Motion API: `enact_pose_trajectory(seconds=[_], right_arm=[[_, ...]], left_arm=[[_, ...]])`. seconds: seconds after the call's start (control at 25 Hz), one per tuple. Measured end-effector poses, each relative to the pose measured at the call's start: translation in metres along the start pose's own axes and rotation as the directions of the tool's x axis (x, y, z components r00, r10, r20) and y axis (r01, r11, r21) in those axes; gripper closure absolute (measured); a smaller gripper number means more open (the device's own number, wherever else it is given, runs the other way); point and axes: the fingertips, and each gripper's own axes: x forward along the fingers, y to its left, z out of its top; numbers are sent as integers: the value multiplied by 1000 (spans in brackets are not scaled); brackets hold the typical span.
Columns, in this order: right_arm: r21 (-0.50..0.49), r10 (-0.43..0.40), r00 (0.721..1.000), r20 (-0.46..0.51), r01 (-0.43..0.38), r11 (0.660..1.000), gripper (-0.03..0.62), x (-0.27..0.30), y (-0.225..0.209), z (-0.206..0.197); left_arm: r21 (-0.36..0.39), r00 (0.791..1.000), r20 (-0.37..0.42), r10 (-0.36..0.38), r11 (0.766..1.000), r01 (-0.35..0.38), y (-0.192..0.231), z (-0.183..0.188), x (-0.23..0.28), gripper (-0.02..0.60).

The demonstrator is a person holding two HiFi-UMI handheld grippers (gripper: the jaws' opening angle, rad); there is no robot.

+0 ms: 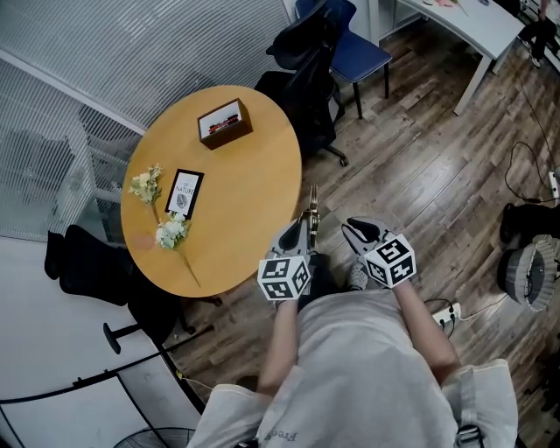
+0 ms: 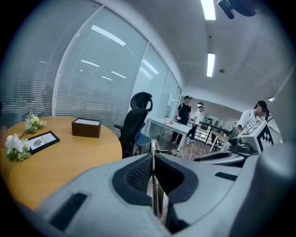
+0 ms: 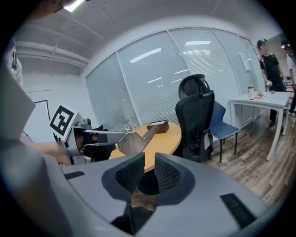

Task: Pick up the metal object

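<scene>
The metal object (image 1: 311,217) is a thin flat tool that sticks forward from my left gripper (image 1: 303,233), which is shut on it near the round table's front edge. In the left gripper view it shows edge-on as a narrow metal strip (image 2: 155,185) pinched between the pads of the left gripper (image 2: 153,159). In the right gripper view its flat blade (image 3: 132,141) juts out of the left gripper (image 3: 99,137). My right gripper (image 1: 354,230) hovers just to the right over the floor. Its jaws (image 3: 149,172) stand a little apart with nothing between them.
A round wooden table (image 1: 254,175) carries a brown box (image 1: 225,122), a framed card (image 1: 184,192) and white flowers (image 1: 171,232). A black office chair (image 1: 306,79) and a blue chair (image 1: 354,48) stand behind it. A white desk (image 1: 472,26) and several people (image 2: 185,111) are farther off.
</scene>
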Motion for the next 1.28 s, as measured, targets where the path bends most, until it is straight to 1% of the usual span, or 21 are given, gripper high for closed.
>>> enact_pose_trajectory(seconds=[0.32, 0.48, 0.68, 0.96, 1.28], right_arm=[[3, -10, 1000, 7, 10, 1000, 582, 1, 1, 1], [2, -9, 1000, 12, 9, 1000, 595, 3, 2, 2], [3, -8, 1000, 19, 8, 1000, 597, 5, 1, 6], [-17, 2, 1000, -2, -2, 1000, 597, 9, 6, 1], [-17, 0, 1000, -6, 0, 1000, 597, 8, 4, 1]], left_arm=[[-5, 1000, -3, 3, 1000, -3, 5, -3, -3, 565], [-15, 1000, -1, -4, 1000, 3, 6, -4, -5, 565], [-22, 1000, 0, -7, 1000, 7, 7, -5, -7, 565], [-26, 1000, 3, -2, 1000, 2, 11, -4, -8, 565], [-28, 1000, 1, -10, 1000, 10, 7, -4, -5, 565]])
